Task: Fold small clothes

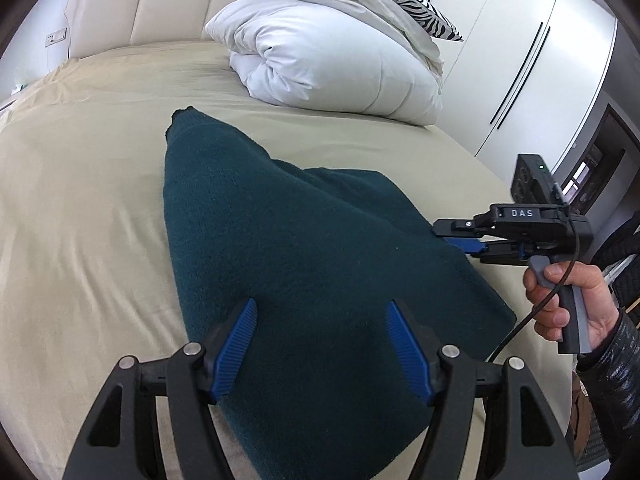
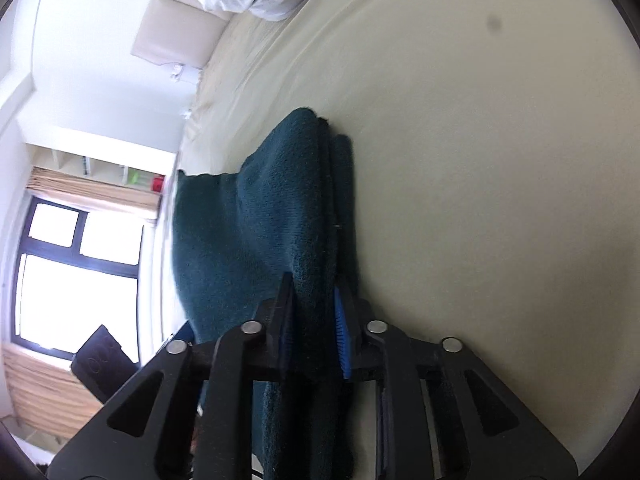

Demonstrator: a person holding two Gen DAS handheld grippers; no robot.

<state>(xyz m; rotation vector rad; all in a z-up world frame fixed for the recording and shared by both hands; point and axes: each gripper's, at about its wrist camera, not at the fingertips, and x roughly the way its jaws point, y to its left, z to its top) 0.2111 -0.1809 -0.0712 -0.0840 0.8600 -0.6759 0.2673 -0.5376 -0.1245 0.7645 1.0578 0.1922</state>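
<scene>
Lying folded on the smooth beige bed sheet [image 1: 80, 200]: a thick dark-teal knitted garment [image 1: 304, 248]. Hovering spread above its near edge, left gripper [image 1: 322, 344]; straddling its layered side edge, right gripper [image 2: 314, 320], pads barely parted.

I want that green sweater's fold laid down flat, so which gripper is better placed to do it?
Right. The right gripper already has the dark green sweater's edge between its fingers, while the left gripper hovers open above it, holding nothing.
</scene>
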